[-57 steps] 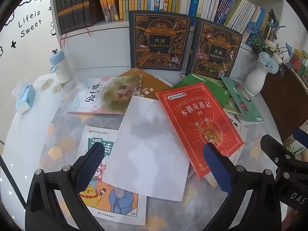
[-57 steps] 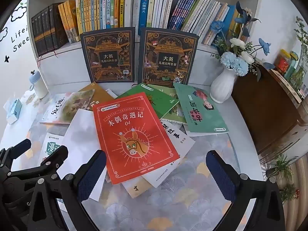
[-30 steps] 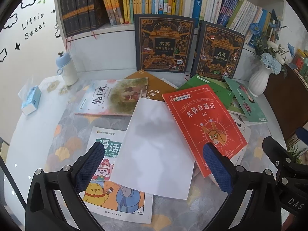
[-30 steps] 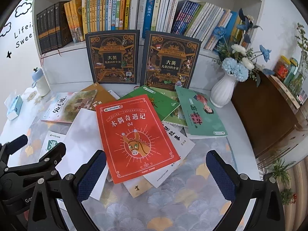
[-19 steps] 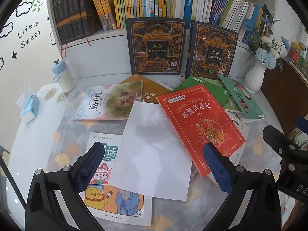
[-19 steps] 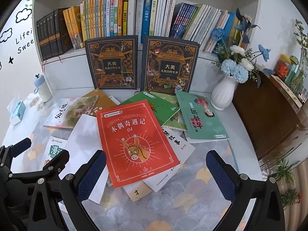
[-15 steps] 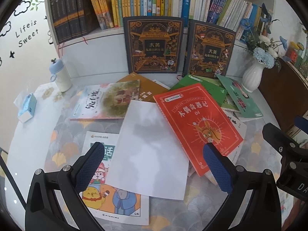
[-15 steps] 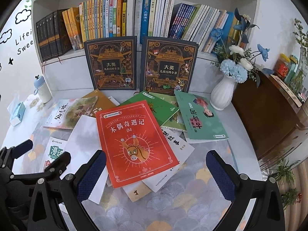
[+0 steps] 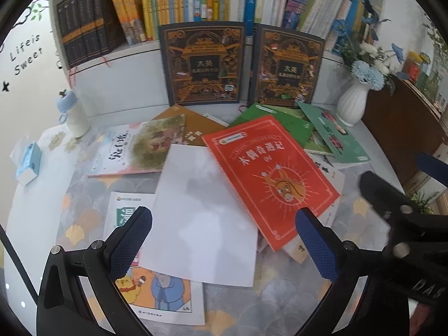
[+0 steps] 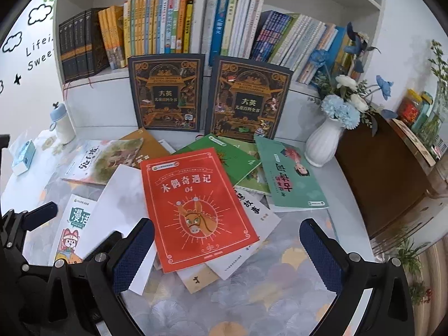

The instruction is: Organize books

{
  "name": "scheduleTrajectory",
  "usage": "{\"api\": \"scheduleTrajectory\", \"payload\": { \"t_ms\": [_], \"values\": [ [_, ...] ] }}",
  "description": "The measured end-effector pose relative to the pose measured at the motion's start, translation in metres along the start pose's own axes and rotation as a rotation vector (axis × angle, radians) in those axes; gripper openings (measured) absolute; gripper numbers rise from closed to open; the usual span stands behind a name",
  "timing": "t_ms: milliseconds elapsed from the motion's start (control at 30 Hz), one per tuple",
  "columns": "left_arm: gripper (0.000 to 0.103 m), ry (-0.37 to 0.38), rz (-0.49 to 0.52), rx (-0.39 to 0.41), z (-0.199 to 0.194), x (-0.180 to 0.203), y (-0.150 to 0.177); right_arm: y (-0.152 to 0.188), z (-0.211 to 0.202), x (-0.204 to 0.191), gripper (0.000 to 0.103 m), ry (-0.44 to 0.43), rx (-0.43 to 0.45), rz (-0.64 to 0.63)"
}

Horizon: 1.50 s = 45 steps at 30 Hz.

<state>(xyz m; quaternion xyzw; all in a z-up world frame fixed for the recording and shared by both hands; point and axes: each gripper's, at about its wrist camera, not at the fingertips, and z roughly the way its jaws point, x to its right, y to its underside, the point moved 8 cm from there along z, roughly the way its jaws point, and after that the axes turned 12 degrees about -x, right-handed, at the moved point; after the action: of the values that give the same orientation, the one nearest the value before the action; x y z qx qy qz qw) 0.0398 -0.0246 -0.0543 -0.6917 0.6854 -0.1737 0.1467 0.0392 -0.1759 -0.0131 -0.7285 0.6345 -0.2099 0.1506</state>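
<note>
Several thin books lie scattered and overlapping on the desk. A red donkey book [image 9: 268, 173] [image 10: 193, 204] lies on top in the middle, beside a blank white book [image 9: 204, 212] [image 10: 117, 204]. A cartoon book [image 9: 165, 296], a storybook with a painted cover [image 9: 140, 147], green books [image 10: 232, 159] and a teal book [image 10: 291, 173] lie around them. My left gripper [image 9: 222, 240] is open and empty above the white book. My right gripper [image 10: 226, 252] is open and empty above the red book's near edge.
Two dark ornate books [image 10: 168, 92] [image 10: 249, 100] stand against the full bookshelf [image 10: 196, 28] at the back. A white vase of flowers [image 10: 324, 142] stands at the right, next to a brown cabinet [image 10: 392, 168]. A small bottle [image 9: 72, 112] and tissue pack [image 9: 28, 162] are at the left.
Both views have shifted slightly as the hand-held grippers drift; the books have not moved. Both grippers remain open and empty.
</note>
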Motion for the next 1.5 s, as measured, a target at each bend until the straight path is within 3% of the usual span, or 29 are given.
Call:
{"api": "scheduleTrajectory", "payload": {
  "t_ms": [300, 467, 1500],
  "values": [
    [0.102, -0.044, -0.063, 0.016, -0.002, -0.025, -0.004, -0.001, 0.003, 0.014, 0.103, -0.012, -0.01, 0.046],
    [0.102, -0.025, -0.093, 0.027, -0.007, -0.034, -0.006, 0.0, 0.004, 0.01, 0.103, -0.027, -0.015, 0.036],
    [0.102, -0.038, -0.088, 0.021, -0.005, -0.039, -0.007, 0.0, 0.009, -0.002, 0.103, -0.09, -0.023, 0.03]
  ]
}}
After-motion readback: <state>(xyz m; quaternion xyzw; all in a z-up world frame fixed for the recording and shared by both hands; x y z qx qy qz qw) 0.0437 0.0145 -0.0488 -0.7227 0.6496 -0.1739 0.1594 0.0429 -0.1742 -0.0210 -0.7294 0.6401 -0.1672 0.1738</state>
